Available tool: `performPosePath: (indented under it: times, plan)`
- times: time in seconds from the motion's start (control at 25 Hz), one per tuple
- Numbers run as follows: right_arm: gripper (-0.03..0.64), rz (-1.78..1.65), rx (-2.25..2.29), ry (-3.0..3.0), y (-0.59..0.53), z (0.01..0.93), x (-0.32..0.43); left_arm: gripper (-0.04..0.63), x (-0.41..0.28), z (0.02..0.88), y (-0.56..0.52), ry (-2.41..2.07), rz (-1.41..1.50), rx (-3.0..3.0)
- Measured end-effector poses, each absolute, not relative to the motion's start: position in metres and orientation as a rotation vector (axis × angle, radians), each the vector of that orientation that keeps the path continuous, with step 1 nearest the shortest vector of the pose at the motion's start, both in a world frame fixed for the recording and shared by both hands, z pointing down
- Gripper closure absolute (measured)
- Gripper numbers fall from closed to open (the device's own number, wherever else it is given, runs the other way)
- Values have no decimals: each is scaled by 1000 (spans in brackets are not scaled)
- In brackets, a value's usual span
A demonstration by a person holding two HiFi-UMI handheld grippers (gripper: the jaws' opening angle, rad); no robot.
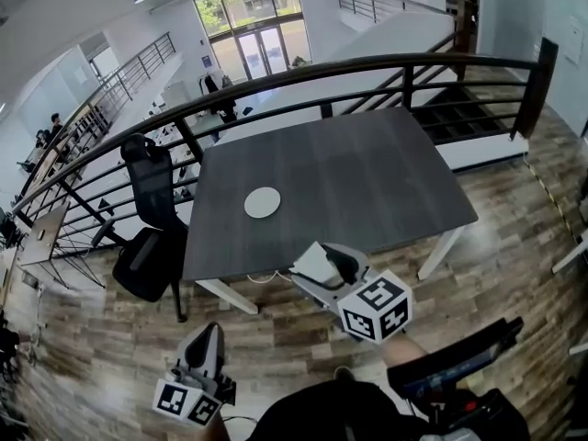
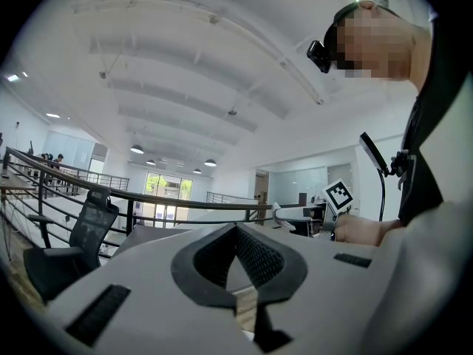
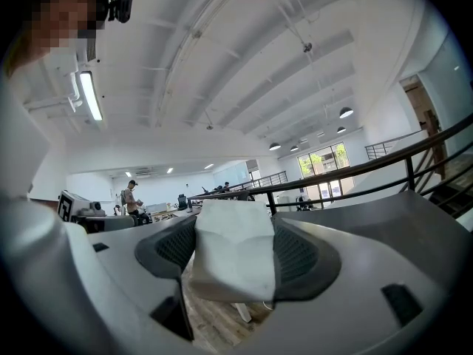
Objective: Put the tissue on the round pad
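Observation:
A white tissue pack (image 3: 233, 250) sits clamped between the dark pads of my right gripper (image 3: 235, 261). In the head view the same tissue (image 1: 315, 265) and right gripper (image 1: 323, 266) hang just off the near edge of the dark grey table (image 1: 367, 182). The round white pad (image 1: 263, 202) lies flat on the table's left middle, beyond the tissue. My left gripper (image 1: 208, 343) is held low at the lower left over the wooden floor. Its jaws (image 2: 238, 261) are closed together with nothing between them.
A black office chair (image 1: 147, 228) stands at the table's left side. A black railing (image 1: 404, 72) runs behind the table, with stairs at the back right. Another chair's dark back (image 1: 459, 356) is near my right side. Wooden flooring surrounds the table.

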State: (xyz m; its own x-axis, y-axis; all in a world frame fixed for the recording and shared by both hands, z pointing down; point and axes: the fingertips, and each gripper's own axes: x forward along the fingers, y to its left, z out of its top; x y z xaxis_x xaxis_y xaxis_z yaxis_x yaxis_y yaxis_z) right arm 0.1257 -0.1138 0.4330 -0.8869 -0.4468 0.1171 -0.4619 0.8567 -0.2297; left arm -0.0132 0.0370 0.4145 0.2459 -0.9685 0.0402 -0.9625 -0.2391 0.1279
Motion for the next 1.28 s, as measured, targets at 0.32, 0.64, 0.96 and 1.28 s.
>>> performPosePath:
  times: [0.32,0.64,0.96,1.28]
  plan:
    - [287,409,721,-2978,-134,437,137,592,3,419,18,-1843,-35,2372]
    - [287,409,764,-2963,-158,437,132,592,-7,423,-12,-1803,-35,2386]
    - [287,383,832,-2943,-177,428,75,592,-73,414,-39,-1759,-73,2436]
    - [287,349,856,-2928,-188,418,38,592,-115,407,-56,-1735,-106,2457]
